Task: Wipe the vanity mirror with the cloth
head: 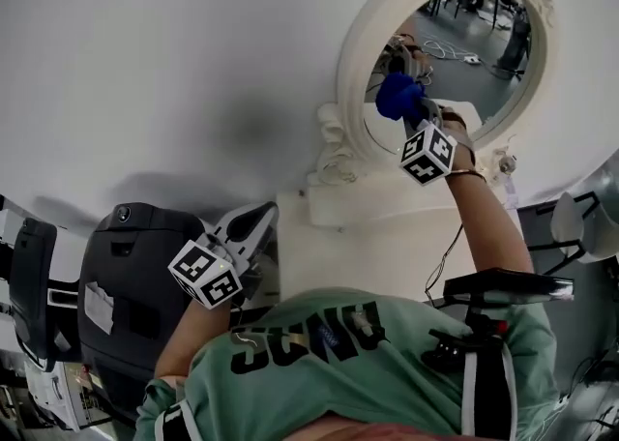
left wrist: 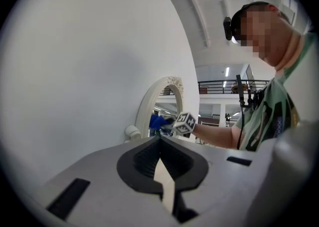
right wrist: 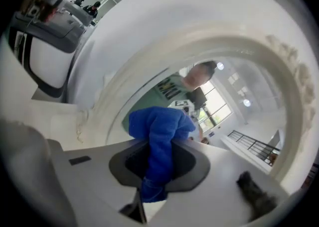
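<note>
Oval vanity mirror [head: 484, 62] upright in an ornate white frame [head: 350, 52], on a white ledge [head: 387, 236] against the wall. Right gripper [head: 414, 115] clamped on the blue cloth [head: 397, 96], wad bulging out past the jaws and a tail trailing back between them, up at the lower left of the glass, touching or just off it, hard to tell. Left gripper [head: 259, 219] low, well apart from the mirror, jaws pressed together on nothing.
</note>
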